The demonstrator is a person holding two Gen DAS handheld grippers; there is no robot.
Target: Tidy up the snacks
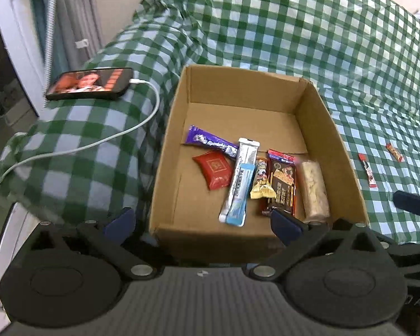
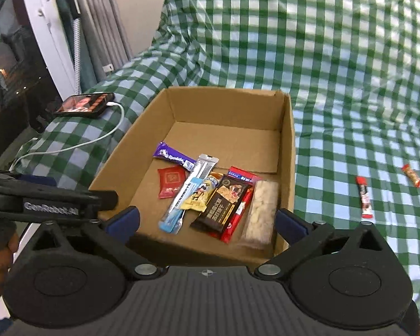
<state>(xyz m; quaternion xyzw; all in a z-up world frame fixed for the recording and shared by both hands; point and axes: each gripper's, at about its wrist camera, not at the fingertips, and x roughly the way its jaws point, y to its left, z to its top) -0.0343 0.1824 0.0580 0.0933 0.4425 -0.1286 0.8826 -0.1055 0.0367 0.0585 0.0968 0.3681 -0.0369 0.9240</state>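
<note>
Cardboard box [image 1: 316, 128] is seen just ahead of both hand-held grippers, left [image 1: 201, 224] and right [image 2: 207, 221], each spread wide with nothing held. Snacks are piled in the box's near half: purple bar [image 1: 210, 141], red packet [image 1: 217, 172], clear-wrapped bar [image 2: 261, 212]. Two red sticks [image 2: 364, 197] [image 2: 411, 175] are noted on the checked cloth [image 2: 336, 84], right of the box.

You had one cardboard box [image 2: 289, 140] holding seven snack packets, among them one purple bar [image 2: 173, 157], one red pouch [image 2: 170, 182] and one pale nut bar [image 2: 261, 212], two red sticks [image 2: 364, 198] loose on the one checked cloth [image 2: 336, 70], and one phone [image 2: 84, 105] on one white cable [image 2: 78, 145].
</note>
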